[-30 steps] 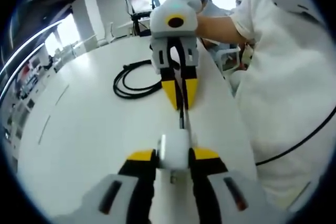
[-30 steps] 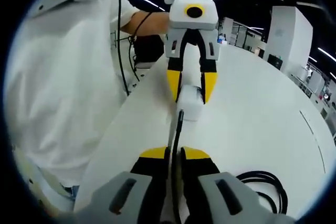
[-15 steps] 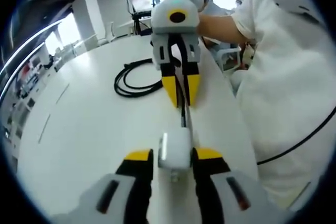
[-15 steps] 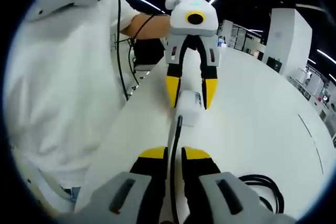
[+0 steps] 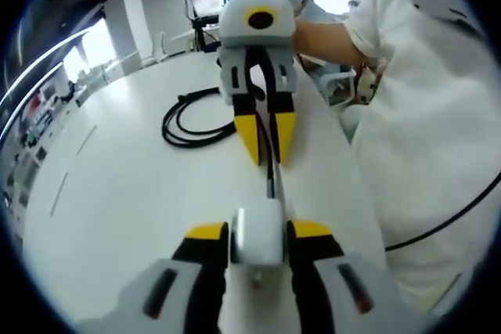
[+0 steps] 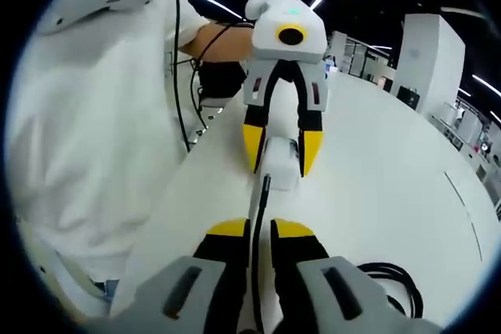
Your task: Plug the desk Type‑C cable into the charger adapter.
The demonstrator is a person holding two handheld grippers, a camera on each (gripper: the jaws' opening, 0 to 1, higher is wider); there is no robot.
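In the left gripper view, my left gripper (image 5: 258, 232) is shut on a white charger adapter (image 5: 258, 234), held above the white table (image 5: 133, 193). Facing it, my right gripper (image 5: 266, 145) is shut on the black Type-C cable (image 5: 271, 163), whose plug end (image 5: 272, 188) meets the adapter's far face. How deep it sits I cannot tell. In the right gripper view, my right gripper (image 6: 260, 229) pinches the cable (image 6: 257, 220), which runs straight up to the adapter (image 6: 282, 163) held by the left gripper (image 6: 278, 152).
The rest of the cable lies coiled on the table (image 5: 188, 119), also the coil (image 6: 395, 278) at the lower right. A person in white clothes (image 5: 423, 115) stands at the table's edge, sleeve and arm (image 6: 102, 115) close by. Desks and chairs stand far behind.
Both grippers keep their hold. The two have shifted slightly against each other, with the plug still at the adapter's face.
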